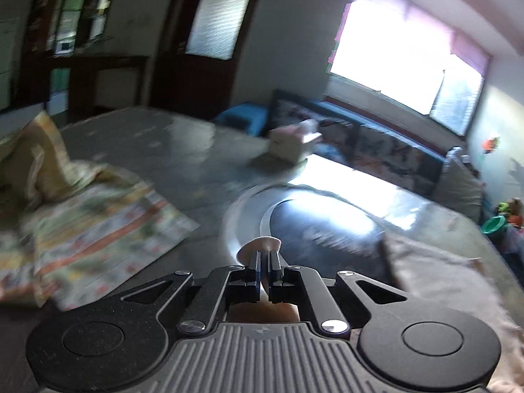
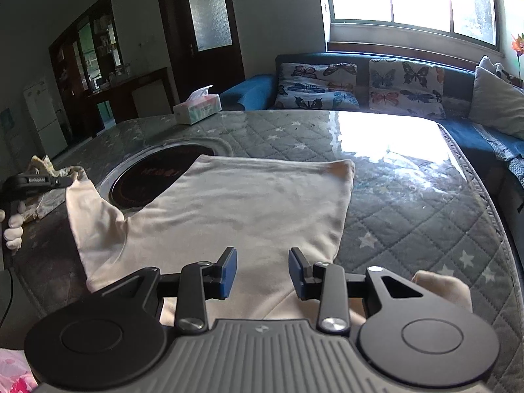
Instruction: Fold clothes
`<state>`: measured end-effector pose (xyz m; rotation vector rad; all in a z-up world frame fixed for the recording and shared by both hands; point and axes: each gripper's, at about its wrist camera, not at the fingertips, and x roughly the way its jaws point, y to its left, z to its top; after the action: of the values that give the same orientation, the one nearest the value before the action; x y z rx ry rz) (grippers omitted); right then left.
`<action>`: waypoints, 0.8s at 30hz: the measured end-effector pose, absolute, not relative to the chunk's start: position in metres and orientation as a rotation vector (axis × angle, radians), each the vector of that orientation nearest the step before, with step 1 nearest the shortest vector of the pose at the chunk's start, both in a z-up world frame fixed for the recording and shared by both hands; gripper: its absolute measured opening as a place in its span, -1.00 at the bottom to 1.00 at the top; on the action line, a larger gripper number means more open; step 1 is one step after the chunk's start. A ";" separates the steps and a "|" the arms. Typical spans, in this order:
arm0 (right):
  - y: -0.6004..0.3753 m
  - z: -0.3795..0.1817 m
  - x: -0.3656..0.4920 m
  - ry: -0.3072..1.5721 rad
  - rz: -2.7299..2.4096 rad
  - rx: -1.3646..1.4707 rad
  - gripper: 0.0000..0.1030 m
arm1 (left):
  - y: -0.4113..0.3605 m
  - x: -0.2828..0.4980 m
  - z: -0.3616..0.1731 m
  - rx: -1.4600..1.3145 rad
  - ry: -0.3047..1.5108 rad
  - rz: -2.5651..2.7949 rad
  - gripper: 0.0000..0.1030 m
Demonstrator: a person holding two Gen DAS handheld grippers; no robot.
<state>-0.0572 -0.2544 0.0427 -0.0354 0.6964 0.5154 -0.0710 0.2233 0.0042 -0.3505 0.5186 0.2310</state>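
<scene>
- The plain cream-coloured cotton garment (image 2: 229,209) is spread mostly flat on the grey quilted star-print counter (image 2: 409,216), partly covering the round black inset hob (image 2: 154,177) in the middle.
- Left gripper (image 1: 264,255): jaws together, pinched on a bit of the cream fabric. In the right wrist view it's off at the left edge, held by a white-gloved hand (image 2: 13,229), with the garment's left flap (looks like a sleeve or side panel) lifted off the counter and hanging from it.
- Right gripper (image 2: 262,275): jaws apart, hovering over the near edge of the garment, nothing between them as far as I can see.
- Progress, my guess: early-to-mid. The body is laid out smooth, one side is being picked up for a fold inward, but no finished fold shows yet. The right side and the lengthwise folds are left to do.
- There's a yellowish patterned cloth (image 1: 98,222) lying at the left side of the counter, partly flat and partly bunched, can't say if it's folded or waiting.
- A tissue box (image 2: 196,106) sits at the far edge, out of the way.
</scene>
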 end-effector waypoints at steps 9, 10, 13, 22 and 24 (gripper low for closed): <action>-0.248 0.034 -0.071 0.733 0.520 -0.063 -0.25 | 0.230 -0.100 -0.004 -0.378 0.523 0.288 -0.93; -0.249 0.032 -0.071 0.739 0.517 -0.065 -0.24 | 0.230 -0.105 -0.005 -0.384 0.525 0.294 -0.93; -0.252 0.027 -0.075 0.751 0.504 -0.064 -0.23 | 0.230 -0.114 -0.008 -0.383 0.541 0.314 -0.93; -0.280 0.013 -0.080 0.785 0.428 -0.013 -0.23 | 0.227 -0.101 -0.018 -0.340 0.601 0.339 -0.90; -0.292 0.012 -0.082 0.780 0.394 0.000 -0.23 | 0.226 -0.100 -0.019 -0.329 0.608 0.339 -0.88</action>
<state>-0.0817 -0.2915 0.0121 0.0004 0.7804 0.3941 -0.0997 0.2256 -0.0189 -0.3291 0.6083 0.3390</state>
